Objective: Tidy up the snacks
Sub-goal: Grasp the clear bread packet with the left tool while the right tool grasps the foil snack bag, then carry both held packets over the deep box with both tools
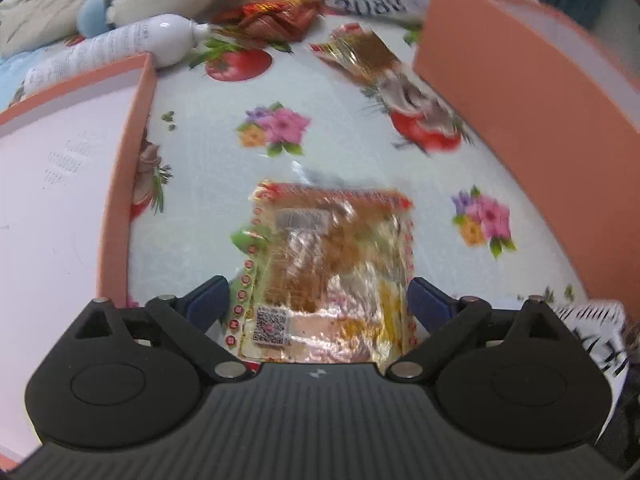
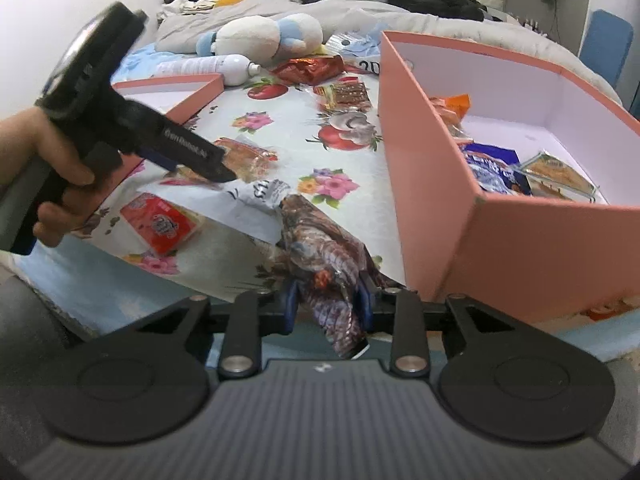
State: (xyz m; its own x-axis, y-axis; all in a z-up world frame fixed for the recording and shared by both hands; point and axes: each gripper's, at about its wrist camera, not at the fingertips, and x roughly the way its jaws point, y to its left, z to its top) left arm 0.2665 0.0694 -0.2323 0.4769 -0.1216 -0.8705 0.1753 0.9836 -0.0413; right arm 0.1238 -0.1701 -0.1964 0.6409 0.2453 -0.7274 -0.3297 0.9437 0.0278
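Two grippers, left gripper (image 1: 318, 300) spread around glossy flat packet (image 1: 328, 268), right gripper (image 2: 329, 300) clamping crinkly foil wrapper (image 2: 320, 248)

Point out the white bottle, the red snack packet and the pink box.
white bottle (image 2: 208, 66), right wrist view, mid-body.
red snack packet (image 2: 162, 226), right wrist view, printed front.
pink box (image 2: 532, 236), right wrist view, near outer wall.

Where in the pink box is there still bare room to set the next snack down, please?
The far half of the pink box, from the back wall to the blue packet, is bare floor. The near end is crowded: the blue packet, the clear yellow packet and the orange packets along the left wall.
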